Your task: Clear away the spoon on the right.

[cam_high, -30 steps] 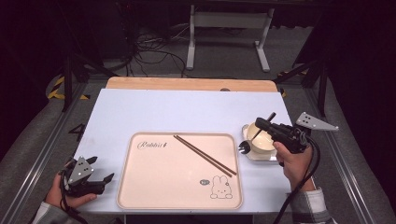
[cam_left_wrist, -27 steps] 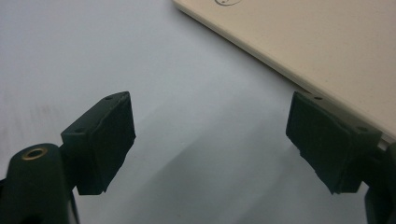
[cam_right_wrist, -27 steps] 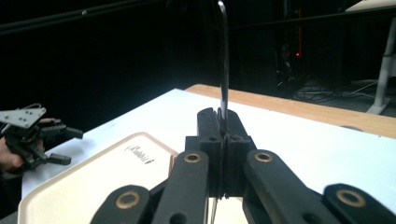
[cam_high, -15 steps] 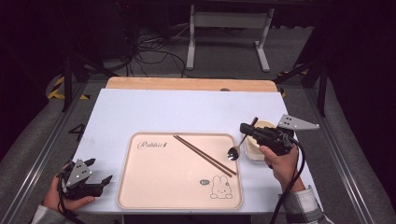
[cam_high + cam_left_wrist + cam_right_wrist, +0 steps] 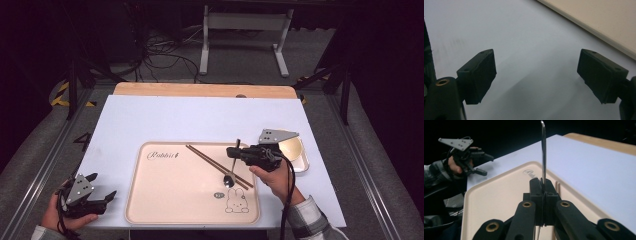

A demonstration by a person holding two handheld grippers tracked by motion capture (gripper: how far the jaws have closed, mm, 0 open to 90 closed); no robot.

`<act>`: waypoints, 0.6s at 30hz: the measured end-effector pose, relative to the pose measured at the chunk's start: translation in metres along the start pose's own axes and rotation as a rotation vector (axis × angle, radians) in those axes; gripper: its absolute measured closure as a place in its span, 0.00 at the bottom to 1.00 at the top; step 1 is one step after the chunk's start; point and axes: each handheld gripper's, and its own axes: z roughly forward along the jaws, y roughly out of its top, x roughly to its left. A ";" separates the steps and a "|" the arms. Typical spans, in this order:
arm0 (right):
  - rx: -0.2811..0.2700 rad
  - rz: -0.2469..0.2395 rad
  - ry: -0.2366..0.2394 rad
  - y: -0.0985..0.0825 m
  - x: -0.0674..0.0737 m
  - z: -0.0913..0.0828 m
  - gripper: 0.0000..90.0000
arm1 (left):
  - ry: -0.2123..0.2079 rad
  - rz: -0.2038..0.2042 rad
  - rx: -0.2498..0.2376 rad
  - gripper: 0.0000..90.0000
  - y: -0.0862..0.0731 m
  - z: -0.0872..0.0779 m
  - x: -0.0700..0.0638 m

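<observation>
Right gripper (image 5: 234,151) clamped on spoon (image 5: 233,162), bowl end hanging low over tray (image 5: 150,200), just beside chopsticks (image 5: 210,160). Left gripper (image 5: 102,192) jaws apart, empty, resting on worktop (image 5: 165,120) off tray corner. To do well: lower spoon until bowl rested flat, clear of chopsticks, then release. Small dish (image 5: 295,150) on worktop behind right hand. White worktop sheet; dark room, cables on floor.

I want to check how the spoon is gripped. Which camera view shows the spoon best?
The high view: the whole spoon hangs from the right gripper, bowl down over the tray. The right gripper view gives just its handle clamped between shut jaws.
</observation>
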 end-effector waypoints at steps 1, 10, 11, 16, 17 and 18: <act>0.009 -0.004 0.005 0.000 0.001 0.003 1.00 | -0.007 0.002 0.002 0.18 0.000 0.001 0.000; 0.085 -0.006 0.071 -0.004 0.010 0.040 0.99 | -0.006 0.001 0.010 0.18 0.000 0.002 0.000; 0.086 -0.006 0.073 -0.003 0.011 0.044 0.99 | -0.006 0.000 0.009 0.18 0.000 0.002 0.000; 0.119 0.001 0.060 -0.006 0.012 0.059 0.96 | -0.010 0.004 0.017 0.18 0.000 0.004 0.000; 0.131 -0.001 0.055 -0.008 0.012 0.063 0.94 | -0.008 0.007 0.018 0.18 0.000 0.004 0.000; 0.143 0.000 0.053 -0.009 0.012 0.066 0.93 | -0.012 0.004 0.017 0.18 0.000 0.004 0.000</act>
